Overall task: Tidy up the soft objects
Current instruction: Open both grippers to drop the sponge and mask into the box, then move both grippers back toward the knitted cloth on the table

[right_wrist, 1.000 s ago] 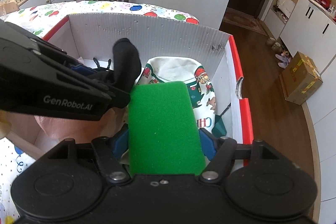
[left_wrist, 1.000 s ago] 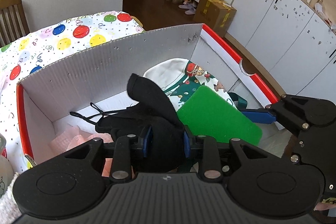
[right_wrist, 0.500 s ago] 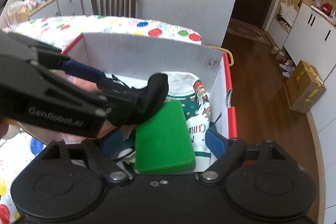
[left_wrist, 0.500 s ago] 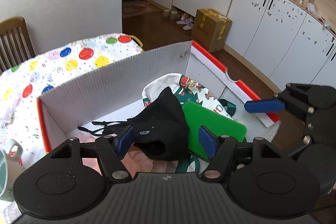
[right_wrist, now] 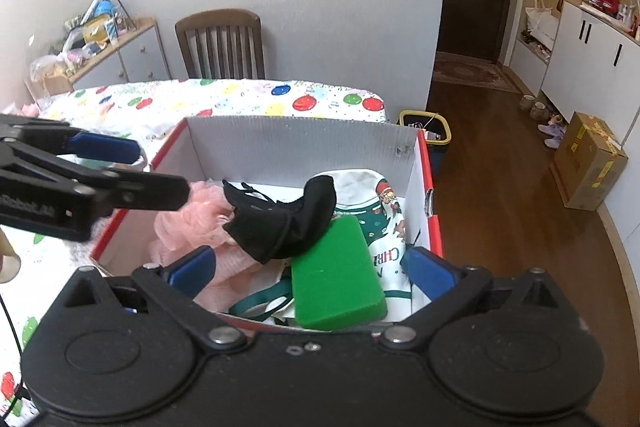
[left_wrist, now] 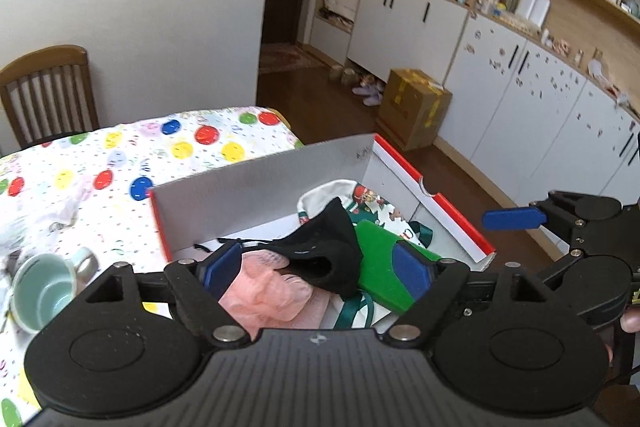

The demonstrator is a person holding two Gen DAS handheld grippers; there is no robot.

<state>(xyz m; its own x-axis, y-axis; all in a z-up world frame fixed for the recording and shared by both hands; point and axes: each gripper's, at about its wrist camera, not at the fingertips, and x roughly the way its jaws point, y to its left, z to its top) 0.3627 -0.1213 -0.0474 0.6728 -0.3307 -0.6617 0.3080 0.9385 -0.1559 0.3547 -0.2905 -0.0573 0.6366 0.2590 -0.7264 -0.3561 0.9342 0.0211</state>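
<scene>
A white box with red rims (left_wrist: 260, 195) (right_wrist: 304, 143) stands on the table and holds soft things. A black face mask (left_wrist: 324, 251) (right_wrist: 288, 223) lies on a pink puff (left_wrist: 268, 287) (right_wrist: 192, 215) and a green sponge (left_wrist: 380, 259) (right_wrist: 336, 275). A Christmas-print cloth bag (left_wrist: 360, 199) (right_wrist: 384, 211) lies under them. My left gripper (left_wrist: 316, 273) is open and empty above the box's near side. My right gripper (right_wrist: 308, 271) is open and empty above the sponge.
A mint cup (left_wrist: 40, 291) lies on the polka-dot tablecloth (left_wrist: 120, 155) left of the box. A wooden chair (right_wrist: 220, 43) stands behind the table. A yellow-rimmed bin (right_wrist: 426, 127) and a cardboard box (right_wrist: 592, 163) stand on the floor at right.
The left gripper has opened and let the black mask drop into the box. The right gripper has opened and let go of the green sponge. Both have drawn back and up.
</scene>
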